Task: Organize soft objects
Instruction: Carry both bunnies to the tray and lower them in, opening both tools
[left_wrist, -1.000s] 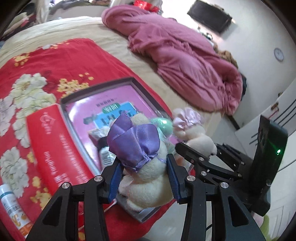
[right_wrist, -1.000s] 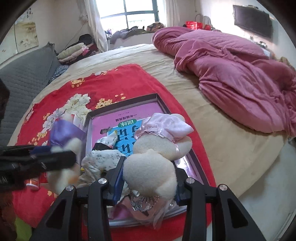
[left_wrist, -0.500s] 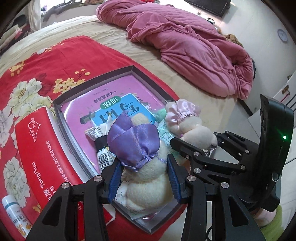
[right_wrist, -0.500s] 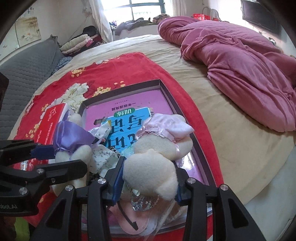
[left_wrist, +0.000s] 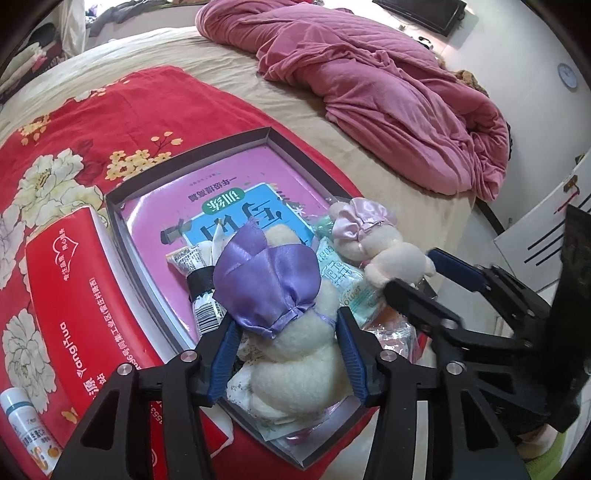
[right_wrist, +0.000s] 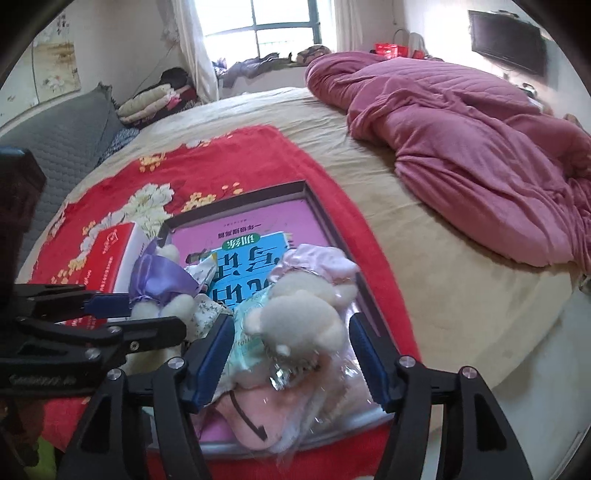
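On a bed, a shallow dark-rimmed box (left_wrist: 258, 133) lies on a red floral blanket (left_wrist: 122, 96), with a pink and blue book (left_wrist: 236, 206) flat on its floor. At the near end of that box 2 small cream plush bears sit among crinkly snack packets (left_wrist: 334, 273). The left gripper (left_wrist: 286, 349) straddles the bear in the purple satin dress (left_wrist: 275, 306); its jaws are opening, and the blue pads stand at the bear's flanks, the left pad clear of the plush and the right one about touching it, with no squeeze visible. From the right wrist view, the right gripper (right_wrist: 291, 350) has the bear in the pink satin dress (right_wrist: 306, 306) between its fingers; these jaws are opening too, and a gap shows on each side of the bear, which leans on a packet and a pale pink soft item (right_wrist: 258, 410) wrapped in clear film. The 2 bears lie close, the purple one on the left, the pink one on the right, a mint-coloured packet between them. A red carton (left_wrist: 74, 295) lies just beside the box's left wall, and a small white bottle (left_wrist: 29, 424) lies nearer the camera beyond it. A rumpled rose-pink quilt (right_wrist: 461, 140) is heaped across the far side of the bed, well apart from the box.
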